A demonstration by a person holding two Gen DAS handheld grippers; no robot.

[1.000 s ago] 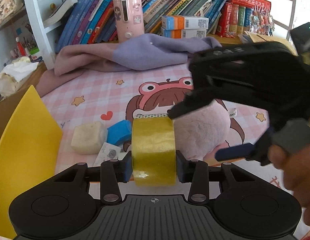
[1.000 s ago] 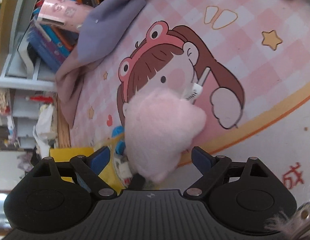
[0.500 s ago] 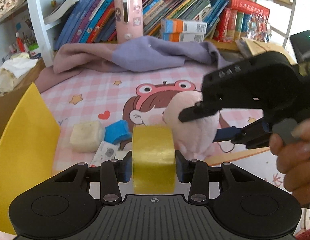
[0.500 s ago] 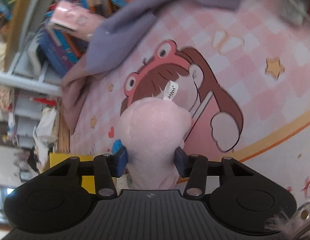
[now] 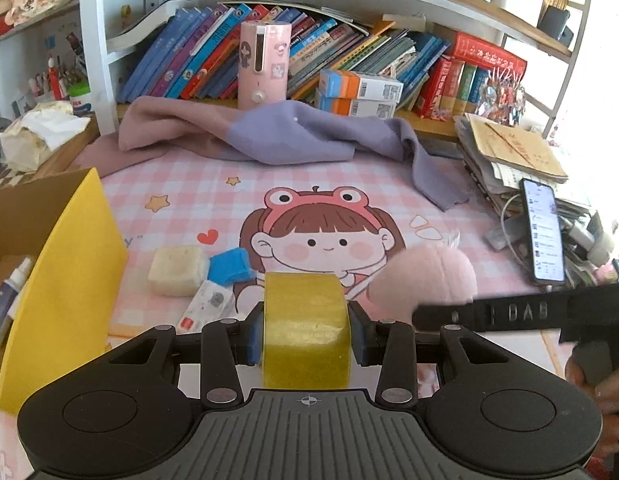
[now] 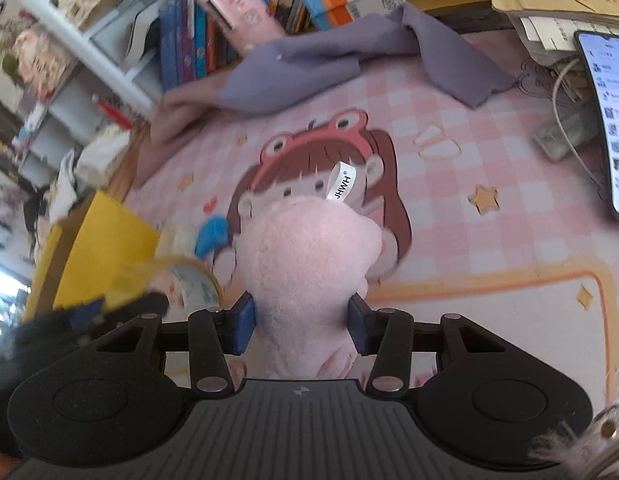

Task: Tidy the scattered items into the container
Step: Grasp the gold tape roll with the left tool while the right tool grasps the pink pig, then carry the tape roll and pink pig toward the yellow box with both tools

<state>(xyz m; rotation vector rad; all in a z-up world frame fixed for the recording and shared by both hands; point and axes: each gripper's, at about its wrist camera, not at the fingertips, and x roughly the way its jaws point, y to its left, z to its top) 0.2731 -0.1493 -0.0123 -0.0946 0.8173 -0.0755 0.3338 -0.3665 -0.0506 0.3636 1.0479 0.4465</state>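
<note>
Left gripper [image 5: 307,336]: its two blue pads are clenched on the flat sides of a yellow tape roll [image 5: 306,330], which stands on edge between them, lifted above the mat.

Right gripper [image 6: 301,326]: its fingers are pressed into a pink plush toy [image 6: 309,264], squeezing its lower part; the toy is off the mat, with a white tag marked JHWH sticking up from its far end.

Right gripper from the left camera: the black body lies level at the right edge, and the plush [image 5: 423,278] pokes out past it, just right of the tape roll.

Container: a cardboard box with a yellow flap [image 5: 63,280] stands at the left of the mat; a small white bottle [image 5: 7,296] lies inside it. In the right camera the same yellow flap [image 6: 105,256] shows just beyond the blurred tape roll [image 6: 189,280].

Items on the mat: a cream sponge-like block [image 5: 177,270], a blue block [image 5: 231,266] touching its right side, and a small white packet [image 5: 207,308] just in front of them, all between the box and the tape roll.

Mat: a pink checked mat [image 5: 441,200] printed with a girl in a frog hat.

Behind: a purple and mauve cloth [image 5: 277,132] is heaped along the far edge, with a pink cylinder [image 5: 264,66] upright against the rows of books.

Right side: a phone [image 5: 543,236] with its screen lit leans by a stack of papers.
</note>
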